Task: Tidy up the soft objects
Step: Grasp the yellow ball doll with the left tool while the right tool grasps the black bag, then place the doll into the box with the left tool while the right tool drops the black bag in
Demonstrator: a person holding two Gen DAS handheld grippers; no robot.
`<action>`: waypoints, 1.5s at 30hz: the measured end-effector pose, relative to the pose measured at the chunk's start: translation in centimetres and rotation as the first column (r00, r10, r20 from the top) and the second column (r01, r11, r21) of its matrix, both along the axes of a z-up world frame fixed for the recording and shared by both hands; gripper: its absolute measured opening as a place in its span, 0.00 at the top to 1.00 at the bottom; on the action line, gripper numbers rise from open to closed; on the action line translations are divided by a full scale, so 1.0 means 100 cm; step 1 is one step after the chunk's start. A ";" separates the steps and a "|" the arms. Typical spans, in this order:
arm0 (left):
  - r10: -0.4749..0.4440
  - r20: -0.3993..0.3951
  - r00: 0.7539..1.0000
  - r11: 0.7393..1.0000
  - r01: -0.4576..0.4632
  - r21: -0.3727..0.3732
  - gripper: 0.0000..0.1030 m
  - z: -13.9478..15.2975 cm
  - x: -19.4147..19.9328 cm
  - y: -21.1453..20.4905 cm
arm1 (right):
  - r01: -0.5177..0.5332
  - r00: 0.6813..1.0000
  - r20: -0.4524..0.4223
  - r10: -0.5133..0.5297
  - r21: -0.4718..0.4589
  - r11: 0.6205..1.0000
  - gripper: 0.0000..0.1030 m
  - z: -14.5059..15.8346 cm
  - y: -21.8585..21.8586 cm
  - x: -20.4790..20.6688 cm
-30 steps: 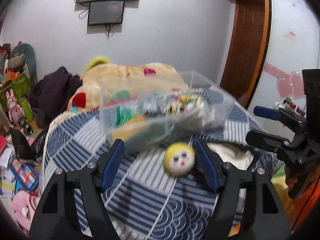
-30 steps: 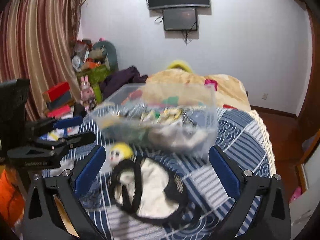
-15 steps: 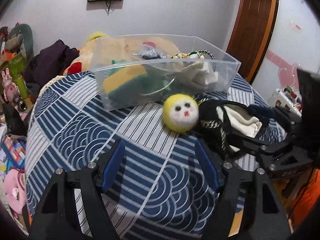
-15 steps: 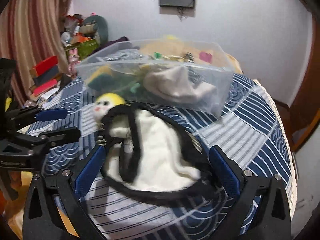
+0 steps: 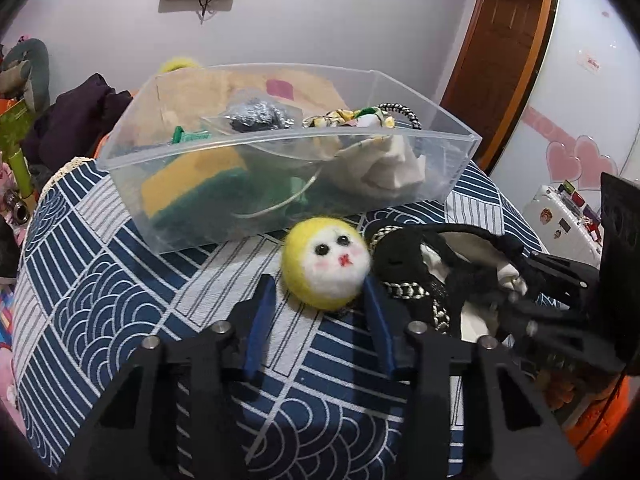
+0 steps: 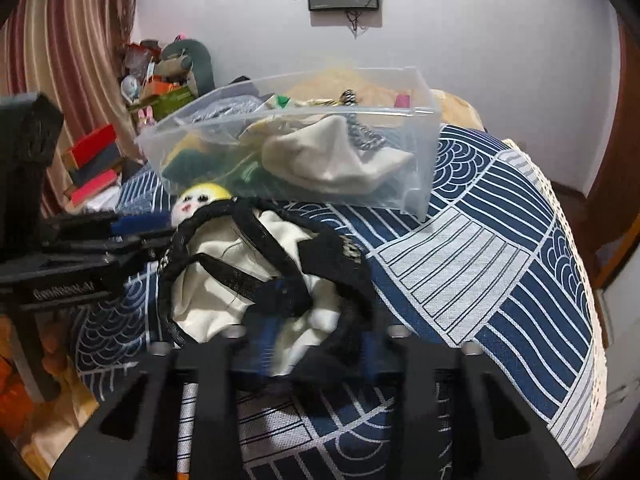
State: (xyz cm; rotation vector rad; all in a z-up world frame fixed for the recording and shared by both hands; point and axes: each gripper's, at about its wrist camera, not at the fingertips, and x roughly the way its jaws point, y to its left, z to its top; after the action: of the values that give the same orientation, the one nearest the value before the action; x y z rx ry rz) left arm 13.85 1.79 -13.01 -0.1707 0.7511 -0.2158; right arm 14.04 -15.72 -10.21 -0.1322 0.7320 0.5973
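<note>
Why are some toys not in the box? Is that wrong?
Two soft things lie outside the clear plastic bin, on the blue patterned tablecloth: the yellow felt ball with a face and the black-and-cream cloth bag beside it. Everything else soft sits inside the bin.

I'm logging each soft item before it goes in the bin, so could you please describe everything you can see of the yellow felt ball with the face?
The yellow felt ball looks like fuzzy wool, with a white face, two black bead eyes, pink cheeks and a red stitched mouth. It sits on the blue patterned cloth, just in front of the clear plastic bin, beside the black-and-cream garment. The left gripper has its open jaws either side of it.
</note>
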 end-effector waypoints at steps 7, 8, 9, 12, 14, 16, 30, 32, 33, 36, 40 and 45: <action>-0.007 0.026 1.000 1.000 0.007 0.021 0.67 0.001 -0.003 -0.005 | -0.008 1.000 0.021 0.007 0.030 1.000 0.89 0.013 0.001 -0.006; -0.008 0.028 1.000 1.000 0.007 0.020 0.67 0.002 -0.003 -0.004 | -0.006 1.000 0.029 0.005 0.036 0.999 0.89 0.016 -0.001 -0.007; -0.006 0.031 0.999 1.000 0.006 0.019 0.68 0.003 -0.004 -0.004 | -0.004 0.999 0.040 0.002 0.042 0.999 0.89 0.020 -0.004 -0.009; 0.005 0.052 0.999 1.000 -0.005 0.012 0.68 0.009 -0.012 0.000 | 0.004 0.997 0.072 -0.009 0.067 0.998 0.89 0.033 -0.012 -0.012; 0.015 0.074 0.997 1.000 -0.016 0.009 0.68 0.016 -0.019 0.004 | 0.006 0.995 0.094 -0.014 0.084 0.996 0.90 0.043 -0.017 -0.013; 0.025 0.096 0.995 1.000 -0.026 0.008 0.68 0.023 -0.026 0.009 | 0.004 0.993 0.115 -0.016 0.108 0.994 0.90 0.054 -0.021 -0.014; 0.109 0.249 0.962 0.992 -0.121 0.033 0.68 0.083 -0.028 0.043 | 0.035 0.970 0.231 -0.078 0.184 0.982 0.90 0.110 0.004 0.023; 0.120 0.241 0.963 0.989 -0.136 0.050 0.68 0.082 -0.019 0.048 | 0.039 0.970 0.229 -0.080 0.179 0.983 0.90 0.111 0.014 0.032; 0.126 0.233 0.964 0.988 -0.144 0.059 0.68 0.080 -0.013 0.050 | 0.040 0.971 0.226 -0.080 0.174 0.984 0.90 0.110 0.019 0.037; 0.141 0.206 0.968 0.984 -0.160 0.079 0.68 0.072 0.005 0.058 | 0.043 0.975 0.208 -0.075 0.157 0.987 0.90 0.106 0.033 0.050; 0.141 0.194 0.971 0.982 -0.162 0.099 0.68 0.064 0.017 0.061 | 0.049 0.982 0.177 -0.071 0.123 0.991 0.89 0.095 0.047 0.061; 0.141 0.147 0.979 0.982 -0.157 0.102 0.68 0.051 0.034 0.062 | 0.039 0.992 0.122 -0.045 0.052 0.998 0.89 0.074 0.059 0.072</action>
State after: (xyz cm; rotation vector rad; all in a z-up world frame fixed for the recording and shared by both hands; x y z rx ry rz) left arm 17.21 8.03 -7.87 -0.1026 0.6066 -0.0409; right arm 21.25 -9.77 -2.80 -0.1069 0.5991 0.5618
